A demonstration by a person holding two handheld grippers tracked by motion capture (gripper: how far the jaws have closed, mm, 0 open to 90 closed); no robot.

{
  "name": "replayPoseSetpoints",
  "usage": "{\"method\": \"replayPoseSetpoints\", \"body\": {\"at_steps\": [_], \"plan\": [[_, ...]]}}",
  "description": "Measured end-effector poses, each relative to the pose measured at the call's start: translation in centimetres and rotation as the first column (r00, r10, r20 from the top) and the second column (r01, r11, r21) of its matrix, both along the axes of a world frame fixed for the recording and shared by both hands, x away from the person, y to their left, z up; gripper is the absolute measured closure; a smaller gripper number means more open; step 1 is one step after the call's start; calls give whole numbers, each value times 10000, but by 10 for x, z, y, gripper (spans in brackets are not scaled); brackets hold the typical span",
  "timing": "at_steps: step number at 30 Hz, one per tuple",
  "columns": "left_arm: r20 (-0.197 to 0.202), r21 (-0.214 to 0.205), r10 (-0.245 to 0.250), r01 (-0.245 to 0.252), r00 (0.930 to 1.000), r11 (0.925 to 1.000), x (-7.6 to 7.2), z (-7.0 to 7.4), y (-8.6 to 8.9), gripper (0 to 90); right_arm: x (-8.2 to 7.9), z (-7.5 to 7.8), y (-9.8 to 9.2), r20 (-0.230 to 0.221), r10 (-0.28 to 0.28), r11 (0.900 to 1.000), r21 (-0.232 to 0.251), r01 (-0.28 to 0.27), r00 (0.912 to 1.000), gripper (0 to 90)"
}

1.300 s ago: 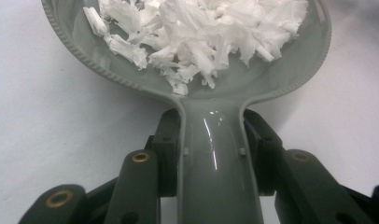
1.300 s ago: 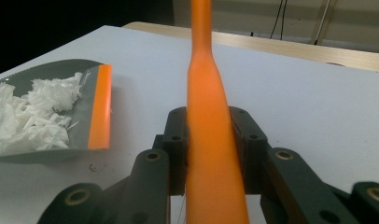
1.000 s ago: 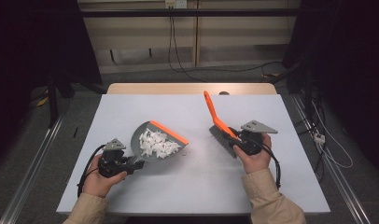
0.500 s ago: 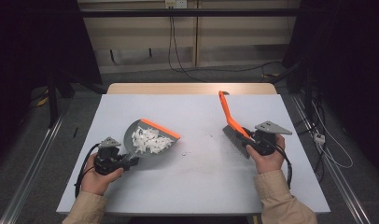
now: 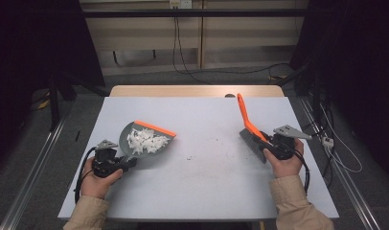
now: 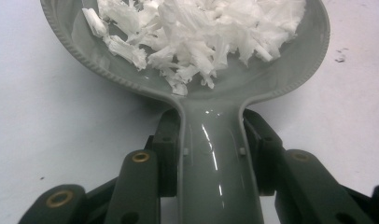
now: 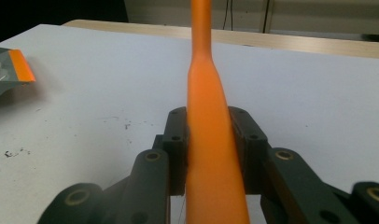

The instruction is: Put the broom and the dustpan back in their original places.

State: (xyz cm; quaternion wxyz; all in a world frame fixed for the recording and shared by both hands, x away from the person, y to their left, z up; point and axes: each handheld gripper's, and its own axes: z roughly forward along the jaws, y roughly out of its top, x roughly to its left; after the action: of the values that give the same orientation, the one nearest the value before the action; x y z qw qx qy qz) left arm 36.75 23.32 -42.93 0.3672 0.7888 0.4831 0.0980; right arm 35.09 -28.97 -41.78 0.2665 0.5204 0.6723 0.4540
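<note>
The left hand-held gripper pinches the grey handle of the dustpan, whose pan lies just ahead of its jaws, up and to the right in the high view, holding a heap of white shreds. In the left gripper view the handle runs straight out between the jaws into the pan. The right hand-held gripper is clamped on the orange brush, bristles beside the jaws and the handle slanting up and away from it. The dustpan sits well apart to that gripper's left across the table. The loaded pan's long axis, I judge, governs the next move, and the left hand is the nearer one.
</note>
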Motion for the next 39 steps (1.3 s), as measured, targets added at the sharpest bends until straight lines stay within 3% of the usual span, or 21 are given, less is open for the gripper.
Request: {"method": "replayPoseSetpoints", "body": {"at_steps": [13, 19, 22, 26, 27, 33, 36, 39], "plan": [[-90, 105, 1191, -1190, 9928, 9928, 8, -6, 11, 628, -6, -6, -39, -17, -1257, 9919, -199, 1256, 9921, 711], [-15, 260, 1521, -1520, 9884, 9880, 11, -10, 11, 628, -3, -9, -44, 25, -1660, 9822, -886, 1655, 9861, 711], [-102, 120, 1492, -1491, 9888, 9887, 10, -13, 8, 625, -2, -13, -40, 24, -1719, 9782, -1176, 1709, 9851, 709], [9, -118, 1297, -1297, 9915, 9915, 6, -11, 2, 586, -2, -14, -33, 19, -1519, 9842, -922, 1514, 9884, 682], [90, -189, 1303, -1301, 9914, 9913, 5, -10, 1, 567, -2, -13, -30, 9, -1427, 9877, -640, 1424, 9898, 664], [217, -720, 562, -545, 9982, 9959, -5, -6, -8, 485, -5, -6, -15, 160, -857, 9962, -118, 859, 9962, 524], [332, -863, 237, -208, 9992, 9961, -8, -5, -12, 382, -6, -6, -10, -8, -487, 9984, 290, 487, 9988, 481], [539, -1068, 392, -332, 9978, 9937, -10, -2, -10, 304, -9, -7, -7, -30, -279, 9978, 600, 280, 9996, 437]]}}
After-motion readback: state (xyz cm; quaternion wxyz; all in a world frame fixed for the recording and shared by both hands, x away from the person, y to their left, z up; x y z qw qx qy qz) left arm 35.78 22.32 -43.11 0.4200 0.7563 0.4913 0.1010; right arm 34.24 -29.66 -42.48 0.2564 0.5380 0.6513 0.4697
